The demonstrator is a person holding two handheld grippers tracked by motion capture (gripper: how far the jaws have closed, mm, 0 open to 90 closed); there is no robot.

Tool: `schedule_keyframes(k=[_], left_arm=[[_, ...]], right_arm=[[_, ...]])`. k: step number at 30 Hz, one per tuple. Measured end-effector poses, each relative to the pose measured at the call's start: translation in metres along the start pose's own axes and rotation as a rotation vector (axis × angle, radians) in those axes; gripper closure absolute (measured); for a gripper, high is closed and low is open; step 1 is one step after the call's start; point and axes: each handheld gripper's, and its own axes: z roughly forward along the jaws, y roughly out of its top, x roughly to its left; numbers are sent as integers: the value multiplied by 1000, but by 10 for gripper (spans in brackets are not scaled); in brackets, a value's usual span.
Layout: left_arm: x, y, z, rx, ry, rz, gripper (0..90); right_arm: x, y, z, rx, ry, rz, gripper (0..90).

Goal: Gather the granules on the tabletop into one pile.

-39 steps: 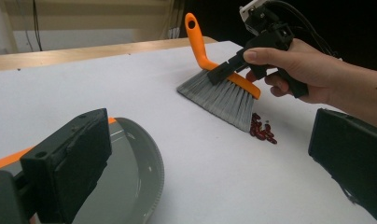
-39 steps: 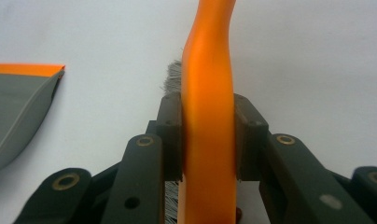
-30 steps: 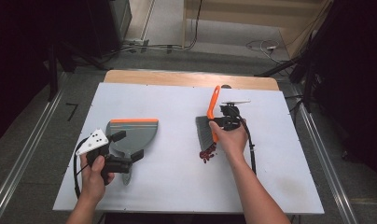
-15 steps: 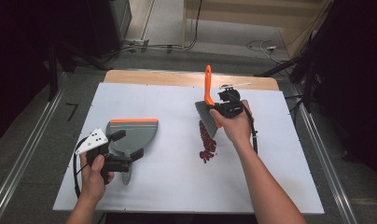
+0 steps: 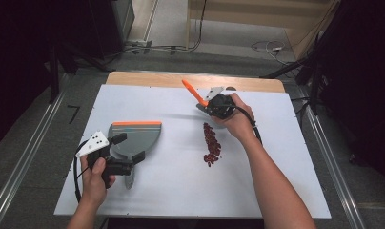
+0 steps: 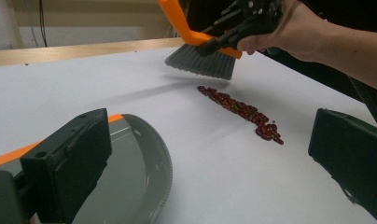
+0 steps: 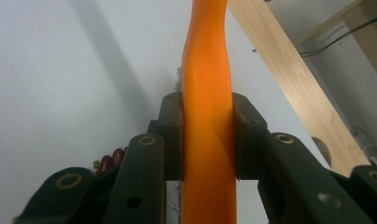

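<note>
Line of beans [image 5: 211, 144] lies mid-table, long axis running away from the person, dustpan [image 5: 136, 138] to its left. Right gripper [image 5: 210, 106] clamps the brush [image 6: 201, 59] handle, bristles lifted just past the line's far end. Left gripper [image 5: 133, 155] jaws spread, at the dustpan.

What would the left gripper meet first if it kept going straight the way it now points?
Probably the line of red beans on the white table; the brush held by the right gripper hangs beyond. Depth is hard to judge.

Cables [image 5: 171, 47] on floor [image 5: 47, 100] behind table [image 5: 181, 191]
</note>
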Motion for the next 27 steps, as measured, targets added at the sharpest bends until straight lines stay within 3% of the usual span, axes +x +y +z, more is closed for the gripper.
schedule_keyframes(k=[5, 7, 11, 16, 20, 27], left_arm=[[1, -1, -1, -1, -1, -1, 0], [1, 0, -1, -1, -1, -2, 0], [0, 1, -1, -4, -2, -2, 0], [-2, 1, -1, -5, -7, -4, 0], [-2, 1, 0, -4, -14, -8, 0], [-3, 2, 0, -8, -17, -6, 0]], right_arm=[[9, 0, 7, -12, 84, -53, 688], [14, 0, 6, -8, 113, -100, 690], [21, -4, 0, 3, 158, -122, 689], [29, -14, -6, -16, 181, -109, 683], [39, -18, -11, -4, 189, -146, 677], [48, -24, -22, -2, 223, -159, 674]])
